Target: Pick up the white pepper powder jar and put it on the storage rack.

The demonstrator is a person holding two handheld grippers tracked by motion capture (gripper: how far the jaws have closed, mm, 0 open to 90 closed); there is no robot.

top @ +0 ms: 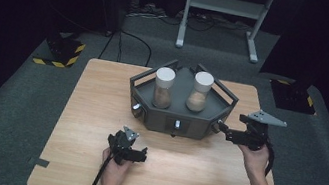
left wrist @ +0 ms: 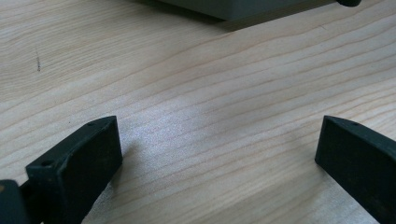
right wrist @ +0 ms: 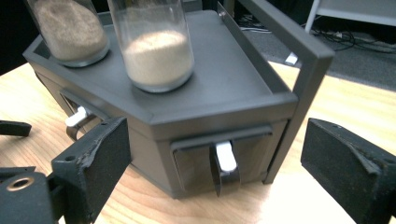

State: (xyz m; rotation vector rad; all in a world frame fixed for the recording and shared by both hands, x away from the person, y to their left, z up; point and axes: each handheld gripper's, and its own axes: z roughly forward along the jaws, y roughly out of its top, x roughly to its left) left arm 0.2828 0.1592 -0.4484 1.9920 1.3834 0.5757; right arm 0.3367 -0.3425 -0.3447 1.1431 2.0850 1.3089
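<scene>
Forearms enter the high view from the bottom edge, each hand carrying a hand-held gripper: the left hand-held gripper point(top: 141, 155) rests low over the bare front of the table point(top: 81, 124), jaws apart and pinching nothing, while the right hand-held gripper point(top: 223, 128) sits just beside the right front corner of the grey drawer unit point(top: 178, 120), which stands at the middle of the table's far half. On its tray top stand 2 jars with white caps, the left jar point(top: 163, 88) holding darker grain than the right jar point(top: 199, 92); a white frame point(top: 224, 11) and cables lie on the floor beyond. From the left gripper view, both black jaws stand wide over plain wood, with the unit's base edge point(left wrist: 243, 11) well ahead. From the right gripper view, the jaws are spread on either side of the corner drawer point(right wrist: 219, 161), whose white-tipped metal handle point(right wrist: 226, 161) hangs between them but farther off, untouched. The step in hand looks like the approach to open that drawer; the next move likely calls for pushing forward until the handle sits between the pads, then closing and pulling straight out. The upright rail post point(right wrist: 303, 102) stands close beside the drawer and could catch the outer jaw; a second drawer handle point(right wrist: 77, 116) shows further round.
</scene>
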